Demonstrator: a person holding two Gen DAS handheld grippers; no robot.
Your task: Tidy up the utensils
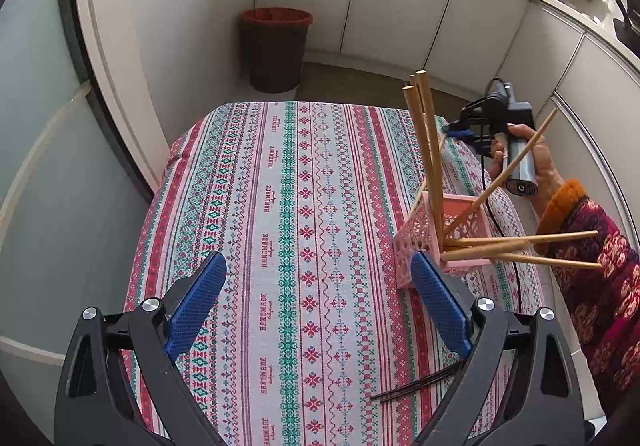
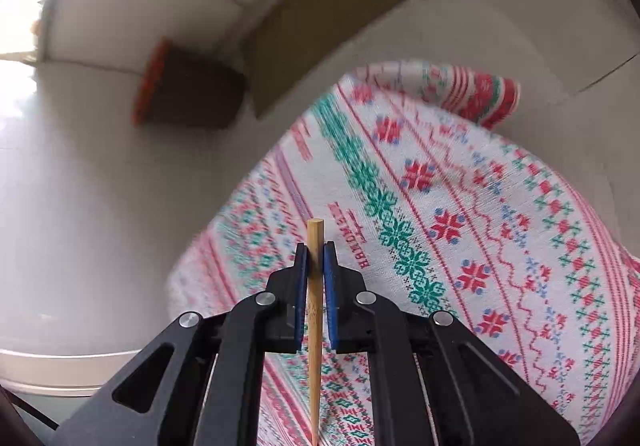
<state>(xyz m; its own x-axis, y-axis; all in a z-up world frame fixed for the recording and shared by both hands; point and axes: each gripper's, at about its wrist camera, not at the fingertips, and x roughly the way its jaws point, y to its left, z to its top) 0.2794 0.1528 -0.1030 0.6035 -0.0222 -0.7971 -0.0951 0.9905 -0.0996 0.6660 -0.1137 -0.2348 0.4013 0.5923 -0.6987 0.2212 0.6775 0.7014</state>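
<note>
A pink perforated holder [image 1: 424, 242] stands on the right side of the patterned tablecloth [image 1: 280, 246]. Several wooden chopsticks [image 1: 430, 150] lean in it at different angles. My left gripper [image 1: 316, 294] is open and empty, low over the cloth, its right finger just beside the holder. My right gripper [image 2: 315, 266] is shut on a single wooden chopstick [image 2: 315, 326], which runs along the fingers with its blunt end sticking out past the tips. The right gripper also shows in the left wrist view [image 1: 460, 132], held up behind the holder.
Dark thin sticks [image 1: 416, 386] lie on the cloth near the front right. A brown bin with a red rim [image 1: 276, 50] stands on the floor beyond the table. White cabinets line the back and right. The table edges drop off at the far and left sides.
</note>
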